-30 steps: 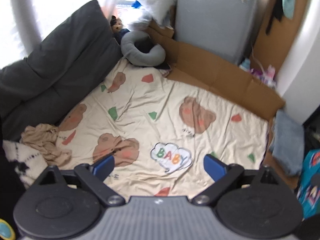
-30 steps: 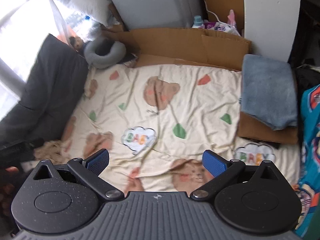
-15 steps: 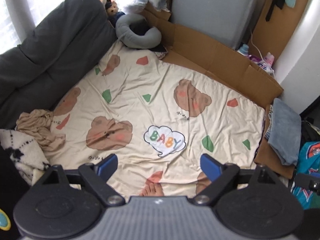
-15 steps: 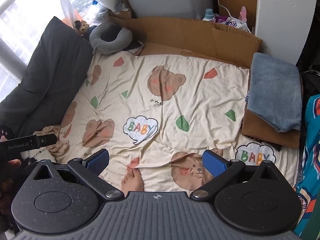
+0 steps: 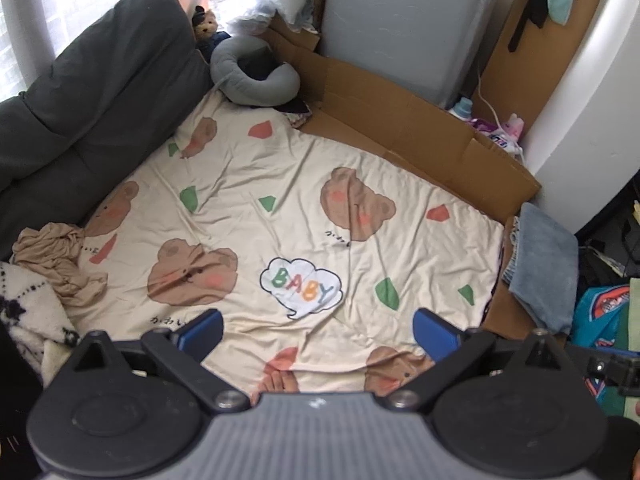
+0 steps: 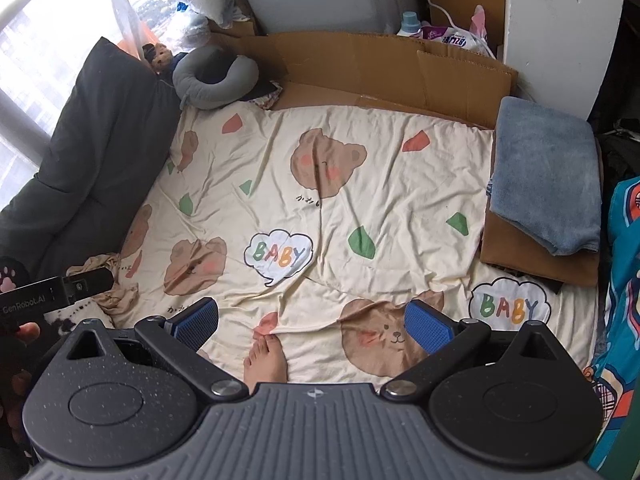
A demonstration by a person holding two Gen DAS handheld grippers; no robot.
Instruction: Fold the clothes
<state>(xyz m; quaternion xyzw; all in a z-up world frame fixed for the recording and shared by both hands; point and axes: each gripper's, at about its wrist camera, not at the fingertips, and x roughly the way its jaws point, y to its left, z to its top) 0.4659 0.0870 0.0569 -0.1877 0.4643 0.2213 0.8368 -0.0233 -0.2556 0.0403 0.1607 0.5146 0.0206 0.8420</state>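
Observation:
A crumpled tan garment (image 5: pixel 60 256) lies at the left edge of the cream bear-print sheet (image 5: pixel 280 184), beside a white knit with black marks (image 5: pixel 28 312). It also shows in the right wrist view (image 6: pixel 114 292). My left gripper (image 5: pixel 318 330) is open and empty, high above the sheet. My right gripper (image 6: pixel 312 322) is open and empty, also high above it. The left gripper's body (image 6: pixel 52 294) shows at the left edge of the right wrist view.
A dark grey cushion (image 5: pixel 92 92) lines the left side. A grey neck pillow (image 5: pixel 256 76) and cardboard (image 5: pixel 408 128) sit at the back. A folded blue-grey towel (image 6: pixel 548 172) lies on cardboard at the right. A bare foot (image 6: pixel 266 360) rests on the sheet's near edge.
Both grippers have risen and pulled back, so more of the sheet and the bare foot have come into view. Both stay open.

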